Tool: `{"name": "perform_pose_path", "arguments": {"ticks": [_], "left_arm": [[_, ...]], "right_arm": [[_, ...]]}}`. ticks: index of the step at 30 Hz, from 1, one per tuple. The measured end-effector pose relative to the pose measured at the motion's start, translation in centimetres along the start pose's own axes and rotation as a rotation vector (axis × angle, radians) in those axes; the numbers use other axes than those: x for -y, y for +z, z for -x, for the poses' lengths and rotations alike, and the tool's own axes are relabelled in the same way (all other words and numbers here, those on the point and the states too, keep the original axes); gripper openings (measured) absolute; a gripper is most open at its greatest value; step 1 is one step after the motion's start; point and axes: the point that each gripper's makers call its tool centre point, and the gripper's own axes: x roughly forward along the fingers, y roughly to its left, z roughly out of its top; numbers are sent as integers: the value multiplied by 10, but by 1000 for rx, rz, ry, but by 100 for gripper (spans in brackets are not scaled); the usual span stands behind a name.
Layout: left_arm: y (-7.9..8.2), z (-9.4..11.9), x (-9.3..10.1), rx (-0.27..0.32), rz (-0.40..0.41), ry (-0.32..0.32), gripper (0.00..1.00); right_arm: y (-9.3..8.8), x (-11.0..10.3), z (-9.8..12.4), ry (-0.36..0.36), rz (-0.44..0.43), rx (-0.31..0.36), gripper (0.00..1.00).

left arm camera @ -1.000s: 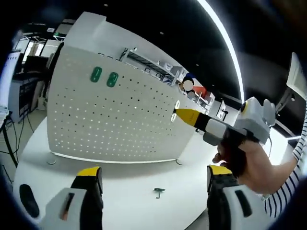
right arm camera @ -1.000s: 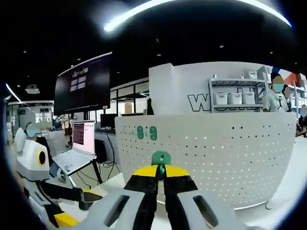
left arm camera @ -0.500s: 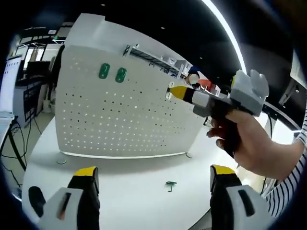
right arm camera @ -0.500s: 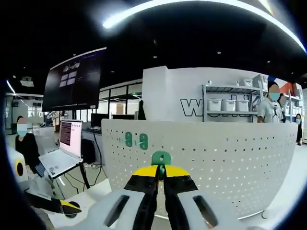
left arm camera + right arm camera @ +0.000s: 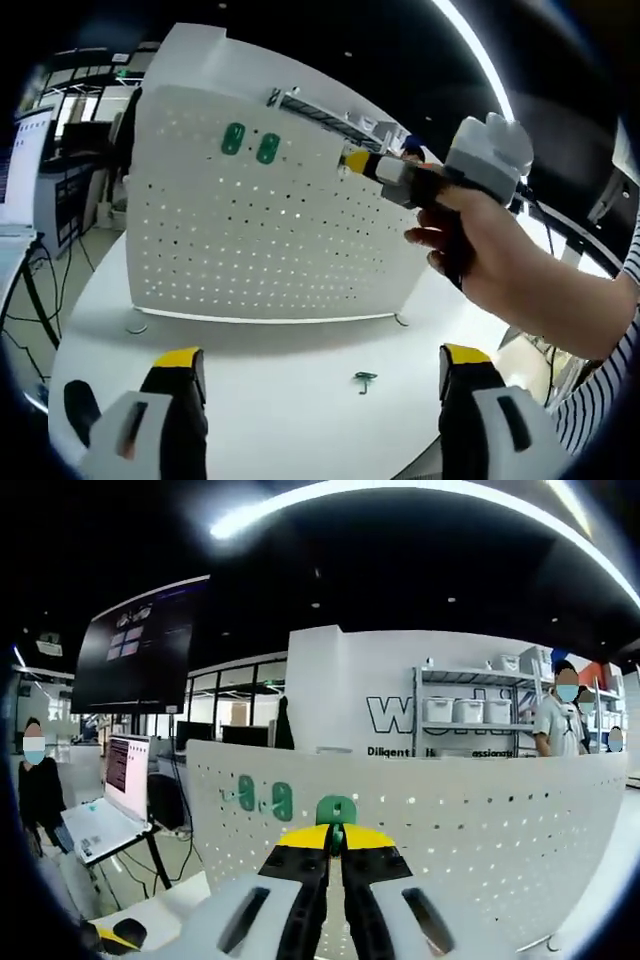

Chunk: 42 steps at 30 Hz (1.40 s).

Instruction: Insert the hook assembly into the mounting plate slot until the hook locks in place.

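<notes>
The white perforated mounting plate [image 5: 250,235] stood upright on a round white table [image 5: 270,400], its curved face crossing most of the left gripper view and its top edge free against the dark ceiling. Bare tabletop lay between the plate's foot and the left gripper [image 5: 320,390], whose yellow-tipped jaws stood spread wide with nothing between them. A small green hook [image 5: 364,380] lay loose on that surface, apart from the plate. Two green hooks [image 5: 250,145] sat side by side near the plate's upper edge. The right gripper [image 5: 335,842], held in a hand [image 5: 500,260], had its jaws pinched together on a green hook assembly [image 5: 336,812], a small rounded green piece raised close to the plate's top rows of holes.
</notes>
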Motion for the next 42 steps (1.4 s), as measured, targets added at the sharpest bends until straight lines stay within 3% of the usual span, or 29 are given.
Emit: {"name": "perform_pose_path", "arguments": {"ticks": [13, 17, 25, 42], "left_arm": [[-9, 3, -19, -23, 21, 34, 96], [-12, 3, -25, -25, 30, 45, 96], [-21, 9, -32, -33, 48, 65, 95], [-26, 14, -46, -52, 37, 93, 96]], "right_arm": [[-6, -12, -32, -48, 63, -1, 0], [-6, -6, -35, -108, 41, 12, 0], [-2, -7, -42, -144, 29, 33, 0], [-6, -10, -53, -157, 35, 39, 0]]}}
